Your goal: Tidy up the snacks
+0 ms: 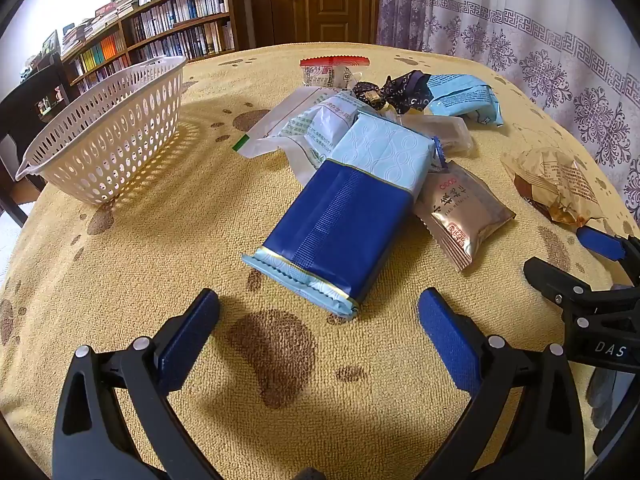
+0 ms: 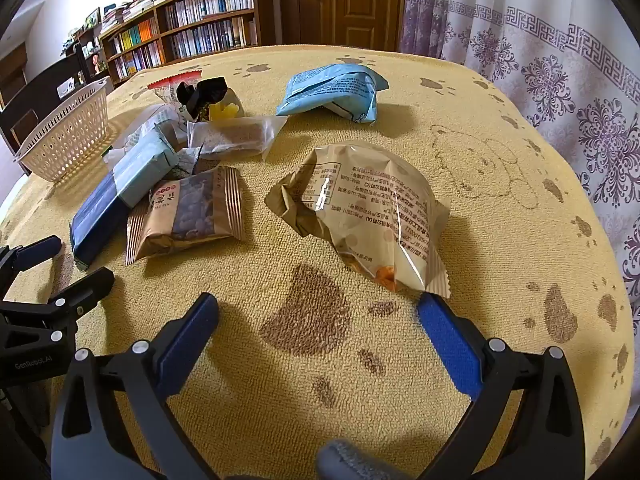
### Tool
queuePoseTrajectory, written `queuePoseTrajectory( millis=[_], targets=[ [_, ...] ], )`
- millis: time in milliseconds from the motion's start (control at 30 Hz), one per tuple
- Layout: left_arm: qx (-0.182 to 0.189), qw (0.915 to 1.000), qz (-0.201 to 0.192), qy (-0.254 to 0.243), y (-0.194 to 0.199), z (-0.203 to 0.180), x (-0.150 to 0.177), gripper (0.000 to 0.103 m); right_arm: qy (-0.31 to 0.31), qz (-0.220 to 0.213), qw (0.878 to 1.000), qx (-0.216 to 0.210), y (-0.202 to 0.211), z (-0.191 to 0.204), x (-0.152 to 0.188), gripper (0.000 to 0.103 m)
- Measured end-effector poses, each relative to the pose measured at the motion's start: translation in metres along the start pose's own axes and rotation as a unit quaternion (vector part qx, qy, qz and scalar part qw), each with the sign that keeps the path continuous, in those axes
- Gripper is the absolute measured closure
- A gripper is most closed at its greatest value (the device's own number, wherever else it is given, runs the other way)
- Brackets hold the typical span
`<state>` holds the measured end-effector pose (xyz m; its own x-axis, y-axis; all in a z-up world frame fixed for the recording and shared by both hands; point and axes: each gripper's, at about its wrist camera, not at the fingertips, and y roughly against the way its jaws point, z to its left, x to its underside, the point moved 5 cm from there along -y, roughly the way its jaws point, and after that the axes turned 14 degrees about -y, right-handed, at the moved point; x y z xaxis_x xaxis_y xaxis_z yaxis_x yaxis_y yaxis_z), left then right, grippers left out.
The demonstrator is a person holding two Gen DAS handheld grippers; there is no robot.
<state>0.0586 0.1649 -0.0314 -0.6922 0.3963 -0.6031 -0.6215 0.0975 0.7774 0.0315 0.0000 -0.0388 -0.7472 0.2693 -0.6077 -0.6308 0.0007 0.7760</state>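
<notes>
The left tool (image 1: 318, 322) hovers low over the yellow paw-print cloth (image 1: 160, 248) that covers the counter, its blue-padded jaws spread wide and holding nothing. Just ahead of its fingertips lies a long blue packet (image 1: 340, 232), dark blue at the near end and pale blue at the far end; its long axis runs from the tool away toward the far edge, leaning slightly right, with the crimped near seal pointing at the gap between the jaws. Its far end rests on a heap of other wrappers. A copper-brown sachet (image 1: 464, 216) touches its right side.

The right tool (image 2: 318, 316) is likewise spread wide and empty, just short of a tan puffed snack bag (image 2: 368, 216). That bag lies diagonally, its bunched end toward the far left and its serrated corner just beside the tool's right finger. Further off, near the far edge, sits a light blue pouch (image 2: 332, 92).

A white perforated basket (image 1: 108, 136) stands at the counter's left edge, well apart from the heap.
</notes>
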Motion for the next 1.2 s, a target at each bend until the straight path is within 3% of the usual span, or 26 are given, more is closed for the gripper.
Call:
queuePoseTrajectory(
  millis=[1200],
  targets=[
    [0.001, 1.0000, 0.001, 0.000, -0.0003, -0.0002, -0.0004, 0.002, 0.000, 0.004, 1.000, 0.002, 0.0003, 0.0007, -0.0024, 0.005]
  ],
)
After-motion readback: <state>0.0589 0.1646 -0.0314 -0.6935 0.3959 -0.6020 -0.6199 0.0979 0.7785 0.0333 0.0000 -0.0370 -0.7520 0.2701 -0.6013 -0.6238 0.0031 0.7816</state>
